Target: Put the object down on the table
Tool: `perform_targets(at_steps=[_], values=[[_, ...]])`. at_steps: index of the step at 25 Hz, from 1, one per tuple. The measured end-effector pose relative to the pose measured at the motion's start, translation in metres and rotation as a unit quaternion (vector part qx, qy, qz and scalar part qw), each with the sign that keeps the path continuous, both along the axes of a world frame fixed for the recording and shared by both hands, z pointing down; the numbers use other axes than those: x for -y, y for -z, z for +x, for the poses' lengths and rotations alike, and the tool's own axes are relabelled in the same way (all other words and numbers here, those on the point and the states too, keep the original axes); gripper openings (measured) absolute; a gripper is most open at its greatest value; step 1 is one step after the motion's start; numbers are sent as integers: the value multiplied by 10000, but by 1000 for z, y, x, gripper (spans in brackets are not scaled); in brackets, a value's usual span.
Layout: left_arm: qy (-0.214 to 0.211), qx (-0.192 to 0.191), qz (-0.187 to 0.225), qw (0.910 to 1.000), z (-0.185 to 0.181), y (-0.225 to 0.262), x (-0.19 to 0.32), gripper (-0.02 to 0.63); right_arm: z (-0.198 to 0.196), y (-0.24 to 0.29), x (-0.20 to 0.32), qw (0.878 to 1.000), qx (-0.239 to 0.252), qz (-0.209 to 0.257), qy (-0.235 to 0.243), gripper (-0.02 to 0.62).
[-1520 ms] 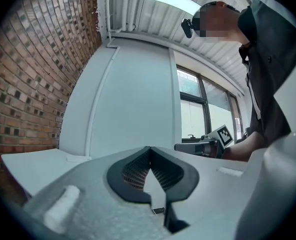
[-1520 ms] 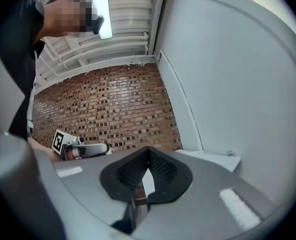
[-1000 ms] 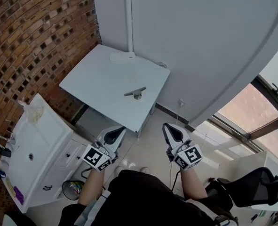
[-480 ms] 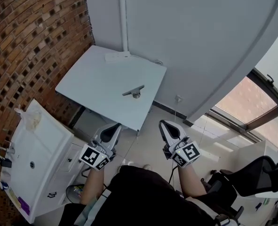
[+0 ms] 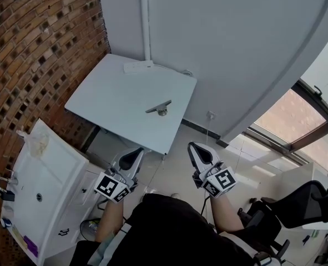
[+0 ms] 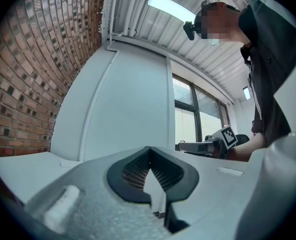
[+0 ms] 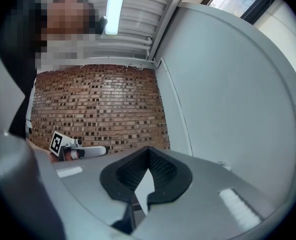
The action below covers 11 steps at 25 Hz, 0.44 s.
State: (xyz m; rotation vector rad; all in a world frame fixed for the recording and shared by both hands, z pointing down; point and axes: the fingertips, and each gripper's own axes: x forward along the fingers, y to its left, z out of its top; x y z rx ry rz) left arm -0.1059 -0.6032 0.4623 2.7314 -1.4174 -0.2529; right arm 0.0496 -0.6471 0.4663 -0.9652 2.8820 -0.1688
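A small grey metal object (image 5: 159,108), a flat bar on a round base, lies on the pale table (image 5: 114,101) near its right edge. Both grippers hang below the table's front edge, over the floor and well short of the object. My left gripper (image 5: 140,151) is shut, its tips meeting (image 6: 149,150) with nothing between them. My right gripper (image 5: 192,146) is shut and empty too, tips together (image 7: 148,150). Each gripper view catches the other gripper from the side: the right gripper (image 6: 208,145) and the left gripper (image 7: 80,152).
A white power strip (image 5: 137,66) lies at the table's far edge by a wall pipe (image 5: 145,21). A brick wall (image 5: 36,43) is on the left, with a white cabinet (image 5: 44,187) below it. A black office chair (image 5: 299,209) and a window (image 5: 288,123) are on the right.
The head view has shifted slightly, so the table sits a little further left. Both grippers stay shut in about the same place, and the object has not moved.
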Motion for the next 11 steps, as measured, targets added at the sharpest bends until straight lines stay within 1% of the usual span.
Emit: perform_targets(at_steps=[11], values=[[-63,3,-125,9999,-4,-8,-2,-3,-13,-11,5,9997,-197,-112,11,6]])
